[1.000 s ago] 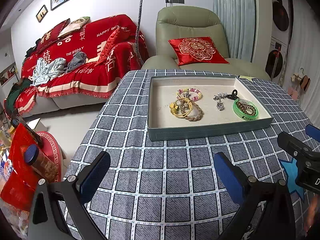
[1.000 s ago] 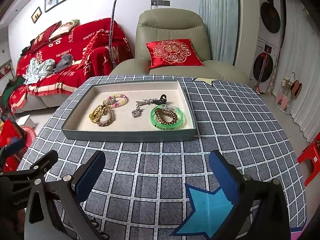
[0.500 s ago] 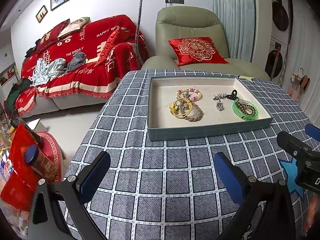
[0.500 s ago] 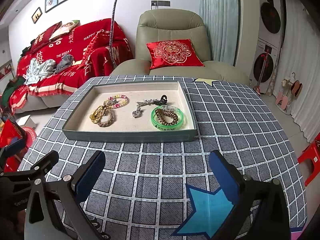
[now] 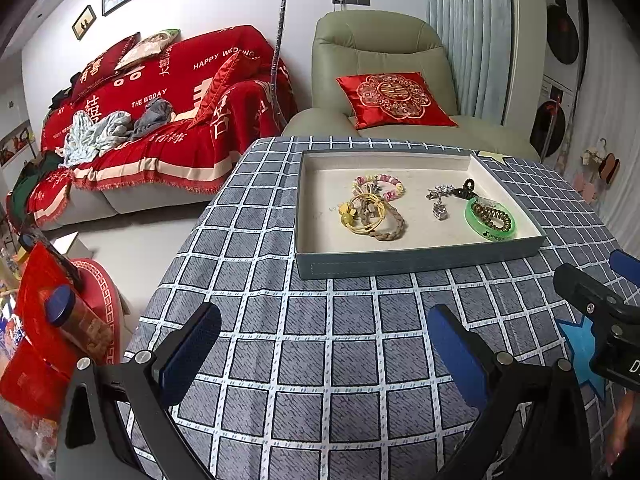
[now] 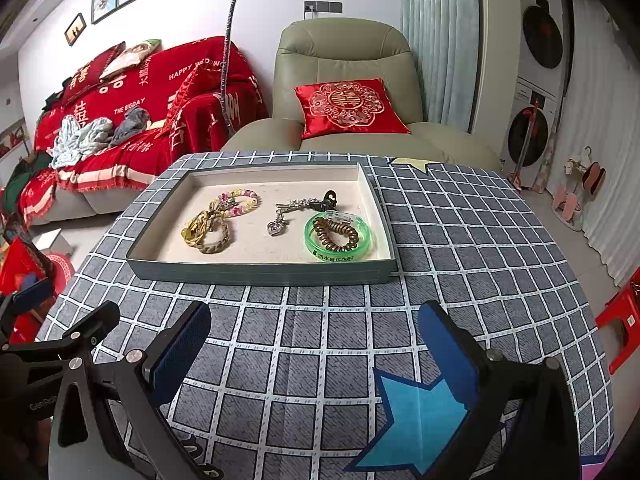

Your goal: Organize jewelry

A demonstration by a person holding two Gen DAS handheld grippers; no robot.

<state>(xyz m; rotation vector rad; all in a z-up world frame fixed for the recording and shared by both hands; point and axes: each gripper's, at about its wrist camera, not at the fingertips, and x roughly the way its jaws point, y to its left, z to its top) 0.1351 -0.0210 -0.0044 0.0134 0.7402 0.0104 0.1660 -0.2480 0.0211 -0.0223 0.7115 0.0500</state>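
A grey-green jewelry tray (image 5: 420, 262) (image 6: 260, 270) with a cream lining sits on the checked tablecloth. In it lie a pastel bead bracelet (image 5: 380, 186) (image 6: 238, 202), gold bangles with a braided bracelet (image 5: 370, 220) (image 6: 206, 232), a silver heart pendant with a black clip (image 5: 442, 206) (image 6: 286, 216), and a green bangle holding a brown coil hair tie (image 5: 491, 218) (image 6: 338, 236). My left gripper (image 5: 322, 346) is open and empty, above the cloth in front of the tray. My right gripper (image 6: 314, 346) is open and empty, also in front of the tray.
A blue star sticker (image 6: 420, 416) lies on the cloth by the right gripper. A green armchair with a red cushion (image 6: 348, 106) stands behind the table. A red-covered sofa (image 5: 160, 120) is at the back left. The table's left edge drops to red bags (image 5: 48, 340).
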